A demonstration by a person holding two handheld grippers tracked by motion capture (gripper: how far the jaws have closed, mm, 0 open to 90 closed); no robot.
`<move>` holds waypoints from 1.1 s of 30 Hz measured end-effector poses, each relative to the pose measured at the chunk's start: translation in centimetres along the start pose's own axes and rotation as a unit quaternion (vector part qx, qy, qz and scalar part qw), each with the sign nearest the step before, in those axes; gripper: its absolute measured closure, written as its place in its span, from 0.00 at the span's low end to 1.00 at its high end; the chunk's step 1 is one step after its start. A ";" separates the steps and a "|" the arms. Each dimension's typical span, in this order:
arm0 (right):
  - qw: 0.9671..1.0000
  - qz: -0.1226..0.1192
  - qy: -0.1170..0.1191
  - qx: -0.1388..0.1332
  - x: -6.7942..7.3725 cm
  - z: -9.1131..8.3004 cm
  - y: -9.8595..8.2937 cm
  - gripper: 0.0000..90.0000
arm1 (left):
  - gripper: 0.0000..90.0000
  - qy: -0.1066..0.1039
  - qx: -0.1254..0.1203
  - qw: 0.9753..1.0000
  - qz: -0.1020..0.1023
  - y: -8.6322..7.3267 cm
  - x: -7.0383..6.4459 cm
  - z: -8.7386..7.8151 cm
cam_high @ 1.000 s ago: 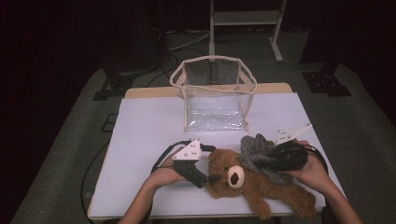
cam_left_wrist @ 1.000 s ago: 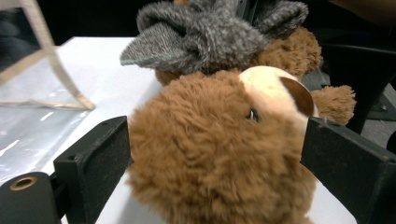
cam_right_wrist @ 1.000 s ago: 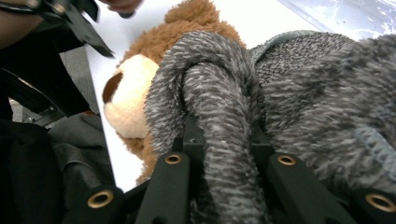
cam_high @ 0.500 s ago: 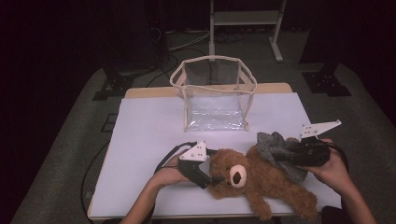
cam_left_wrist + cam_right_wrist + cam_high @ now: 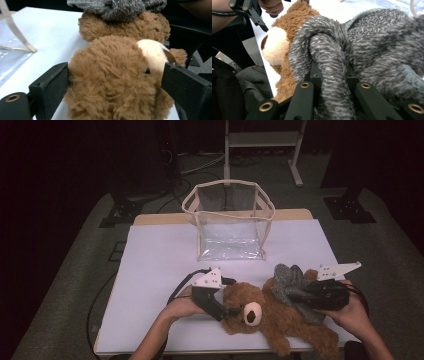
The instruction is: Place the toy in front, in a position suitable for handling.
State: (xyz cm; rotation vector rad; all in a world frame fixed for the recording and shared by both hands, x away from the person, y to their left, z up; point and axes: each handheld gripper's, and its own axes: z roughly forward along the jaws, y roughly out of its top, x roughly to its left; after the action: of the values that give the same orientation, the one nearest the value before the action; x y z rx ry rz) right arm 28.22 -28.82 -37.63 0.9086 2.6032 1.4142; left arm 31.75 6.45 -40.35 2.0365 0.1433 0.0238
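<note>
Bear head (image 5: 117, 77) betw. left gripper (image 5: 115, 82) jaws.

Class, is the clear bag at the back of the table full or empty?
Empty: the clear bag stands open, nothing visible through its walls; the teddy bear lies outside.

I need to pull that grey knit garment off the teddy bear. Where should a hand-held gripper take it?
Grip a bunched fold of the grey knit garment at its right edge, coming from the right, as the right hand-held gripper does: the loose folds stand up off the teddy bear.
</note>
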 end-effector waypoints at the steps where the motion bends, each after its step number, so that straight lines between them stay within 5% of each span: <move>1: 1.000 -0.001 0.002 -0.003 0.1 0.0 -0.1 0.84 | 0.06 -0.002 0.003 1.000 0.002 0.1 -0.1 0.1; 12: 1.000 -0.001 0.003 -0.023 0.3 0.3 -0.8 0.84 | 0.02 -0.013 0.016 1.000 0.004 0.5 -0.5 1.7; 17: 1.000 -0.004 0.001 -0.026 0.4 0.3 -1.0 0.84 | 0.00 -0.023 0.015 0.999 -0.018 0.3 -0.2 2.2; 30: 1.000 -0.004 -0.001 -0.029 0.4 0.3 -1.0 0.84 | 0.00 -0.034 0.027 0.999 -0.030 0.6 -0.1 2.6; 33: 1.000 -0.004 0.000 -0.030 0.4 0.3 -1.1 0.84 | 0.00 -0.039 0.021 0.998 -0.054 0.7 -0.1 2.5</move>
State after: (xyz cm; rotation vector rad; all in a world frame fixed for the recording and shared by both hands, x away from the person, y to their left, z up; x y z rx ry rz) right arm 27.47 -28.85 -38.55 0.8886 2.5474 1.4807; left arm 31.95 3.92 -40.88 2.0651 0.2055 -0.1280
